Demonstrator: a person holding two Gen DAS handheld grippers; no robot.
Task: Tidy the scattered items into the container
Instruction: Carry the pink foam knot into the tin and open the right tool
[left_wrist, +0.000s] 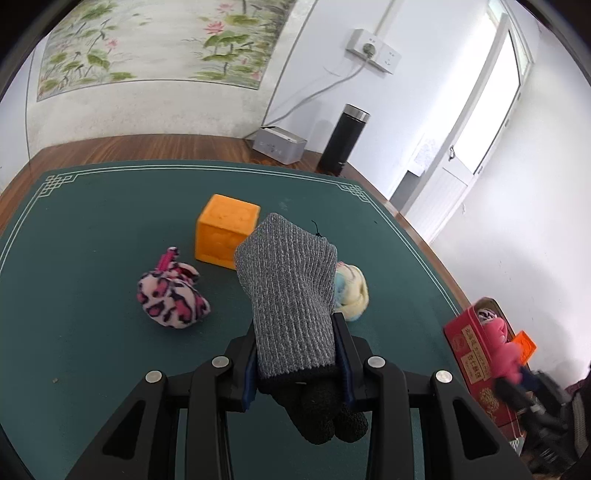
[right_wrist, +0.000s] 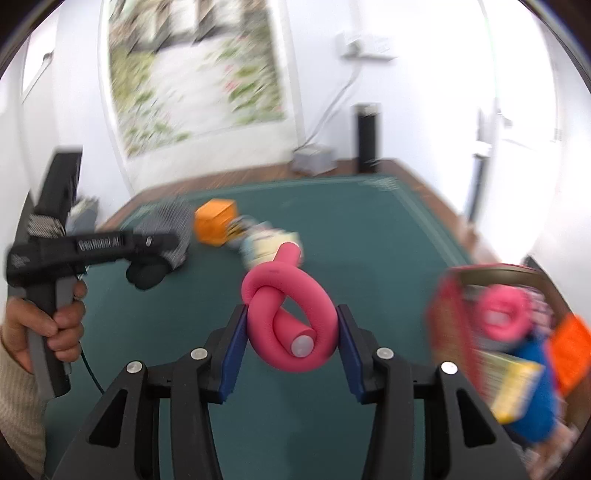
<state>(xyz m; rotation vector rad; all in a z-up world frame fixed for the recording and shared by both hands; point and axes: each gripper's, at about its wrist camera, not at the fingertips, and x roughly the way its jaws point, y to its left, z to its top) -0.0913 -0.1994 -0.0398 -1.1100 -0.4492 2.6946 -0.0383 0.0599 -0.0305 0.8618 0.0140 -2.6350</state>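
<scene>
Here, in the left wrist view, a green mat (left_wrist: 92, 229) is covering the wooden table (left_wrist: 147, 146), with a lotus painting (left_wrist: 155, 40) hanging behind. The left tongs (left_wrist: 299, 354) are clamping a grey sock (left_wrist: 291, 291), its long axis pointing away from the camera, dark toe hanging nearest. An orange cube (left_wrist: 225, 230) and a leopard-print pouch (left_wrist: 171, 293) are lying beyond; the red box (left_wrist: 476, 354) is sitting at right.

In the blurred right wrist view, the right tongs (right_wrist: 291, 332) are gripping a knotted pink foam tube (right_wrist: 290, 321), one end pointing away. A hand (right_wrist: 44, 325) is squeezing the left handle at left. The box, apparently holding mixed items, is sitting at right.
</scene>
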